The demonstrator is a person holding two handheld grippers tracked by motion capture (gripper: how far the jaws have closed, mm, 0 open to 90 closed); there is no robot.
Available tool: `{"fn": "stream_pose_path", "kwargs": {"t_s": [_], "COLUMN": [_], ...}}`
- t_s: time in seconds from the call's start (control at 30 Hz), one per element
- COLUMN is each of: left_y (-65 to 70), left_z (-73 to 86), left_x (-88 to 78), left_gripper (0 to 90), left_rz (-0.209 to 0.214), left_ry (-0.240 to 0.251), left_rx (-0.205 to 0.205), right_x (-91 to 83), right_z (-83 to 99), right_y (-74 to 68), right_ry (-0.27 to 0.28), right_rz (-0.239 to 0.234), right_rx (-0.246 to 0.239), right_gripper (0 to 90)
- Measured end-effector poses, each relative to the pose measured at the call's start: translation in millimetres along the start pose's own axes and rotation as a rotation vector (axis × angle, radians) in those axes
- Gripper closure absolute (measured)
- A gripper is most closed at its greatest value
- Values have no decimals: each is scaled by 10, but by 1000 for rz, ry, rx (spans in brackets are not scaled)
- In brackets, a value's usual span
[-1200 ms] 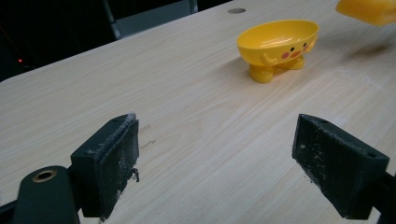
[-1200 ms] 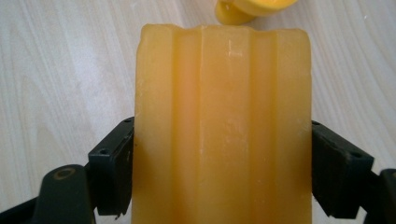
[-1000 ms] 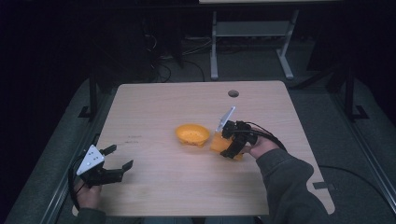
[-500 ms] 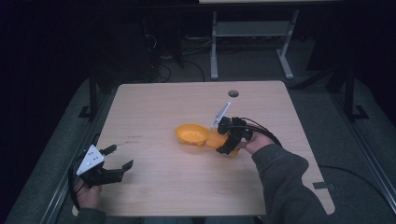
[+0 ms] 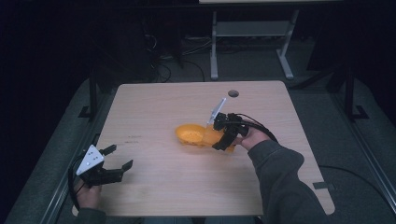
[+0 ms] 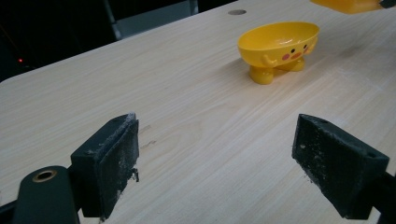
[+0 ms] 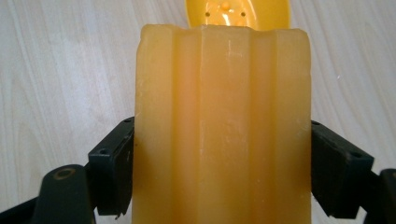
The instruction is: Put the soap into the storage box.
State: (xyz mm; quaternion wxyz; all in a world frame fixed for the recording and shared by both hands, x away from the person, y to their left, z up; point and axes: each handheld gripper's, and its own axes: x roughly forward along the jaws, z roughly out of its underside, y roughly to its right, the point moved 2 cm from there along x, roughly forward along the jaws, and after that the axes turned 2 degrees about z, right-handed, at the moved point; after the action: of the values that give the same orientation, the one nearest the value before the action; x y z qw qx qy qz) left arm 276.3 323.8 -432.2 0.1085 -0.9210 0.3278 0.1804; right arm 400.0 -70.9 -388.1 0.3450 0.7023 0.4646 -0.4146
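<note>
Right gripper (image 5: 223, 136), jaws clamped on the soap bar (image 7: 223, 130), has advanced to the yellow soap dish (image 6: 278, 46) rim; placement looks imminent. Left gripper (image 5: 114, 160) idle, jaws wide.

a pale wooden table (image 5: 154, 107) with a round hole (image 5: 233, 93). a yellow dish (image 6: 279, 44) stands on it.

Black tongs (image 5: 113, 159), grey three-cornered plate (image 5: 90, 158), dark grey sleeve (image 5: 286, 182).
</note>
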Motion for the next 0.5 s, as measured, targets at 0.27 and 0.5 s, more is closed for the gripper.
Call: {"fn": "stream_pose_path", "kwargs": {"t_s": [0.27, 0.5], "left_y": [5, -2], "left_z": [1, 1], "left_x": [9, 1], "left_gripper": [139, 139], "left_rz": [6, 3], "left_ry": [-3, 4], "left_rx": [4, -2], "right_x": [9, 37], "right_z": [-121, -221], "right_y": [52, 78], "right_ry": [-11, -12], "right_rz": [5, 8], "right_rx": [-18, -32], "right_gripper": [206, 205]}}
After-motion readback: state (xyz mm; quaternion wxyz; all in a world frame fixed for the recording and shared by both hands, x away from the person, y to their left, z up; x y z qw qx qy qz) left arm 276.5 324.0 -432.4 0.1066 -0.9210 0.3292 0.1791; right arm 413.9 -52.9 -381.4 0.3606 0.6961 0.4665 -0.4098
